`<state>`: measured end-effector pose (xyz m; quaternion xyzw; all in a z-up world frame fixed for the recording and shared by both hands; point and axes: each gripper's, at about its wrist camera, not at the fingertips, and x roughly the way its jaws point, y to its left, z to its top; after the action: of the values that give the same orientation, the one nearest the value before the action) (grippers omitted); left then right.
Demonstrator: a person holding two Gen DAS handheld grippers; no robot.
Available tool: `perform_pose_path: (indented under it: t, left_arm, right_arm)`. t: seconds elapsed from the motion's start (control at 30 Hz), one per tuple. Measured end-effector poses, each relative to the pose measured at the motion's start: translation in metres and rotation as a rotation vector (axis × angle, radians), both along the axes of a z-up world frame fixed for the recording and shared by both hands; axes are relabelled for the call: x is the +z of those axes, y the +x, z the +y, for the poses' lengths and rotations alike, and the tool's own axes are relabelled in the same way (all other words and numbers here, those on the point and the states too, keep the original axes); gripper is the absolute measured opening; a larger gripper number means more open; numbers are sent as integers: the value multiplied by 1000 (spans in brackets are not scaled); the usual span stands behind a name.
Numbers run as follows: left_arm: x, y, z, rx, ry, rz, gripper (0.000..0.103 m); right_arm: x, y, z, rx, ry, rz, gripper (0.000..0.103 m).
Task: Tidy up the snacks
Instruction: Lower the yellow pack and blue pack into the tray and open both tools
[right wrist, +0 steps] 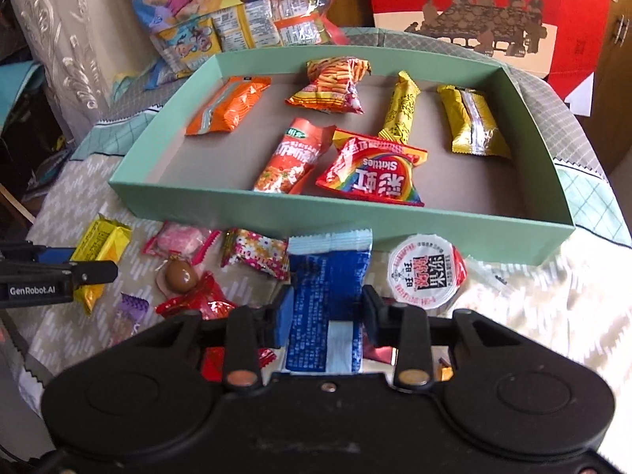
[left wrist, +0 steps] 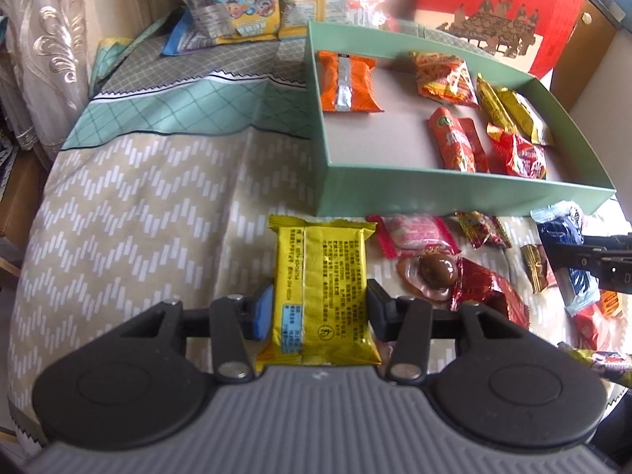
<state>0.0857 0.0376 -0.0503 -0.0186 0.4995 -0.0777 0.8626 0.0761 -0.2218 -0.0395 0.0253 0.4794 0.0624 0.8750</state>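
My left gripper is shut on a yellow snack packet, its pads pressing the packet's two long sides just in front of the green box. My right gripper is shut on a blue and pale-blue packet near the box's front wall. The box holds several snacks, among them an orange packet, a Skittles bag and two yellow bars. In the right wrist view the left gripper shows at the left edge with the yellow packet.
Loose sweets lie on the patterned cloth before the box: a pink candy, a brown chocolate, a red wrapper, a jelly cup. Large snack bags and a red carton stand behind. A curtain hangs at the left.
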Motion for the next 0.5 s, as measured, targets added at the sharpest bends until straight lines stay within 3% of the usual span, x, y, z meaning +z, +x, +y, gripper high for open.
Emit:
perform_pose_path:
  t: [0.2, 0.5]
  left_arm:
    - [30, -5, 5, 19, -39, -44, 47]
    - [62, 22, -26, -22, -84, -105, 47]
  right_arm:
    - [21, -13, -18, -21, 97, -26, 35]
    - [52, 0, -52, -82, 178, -86, 35]
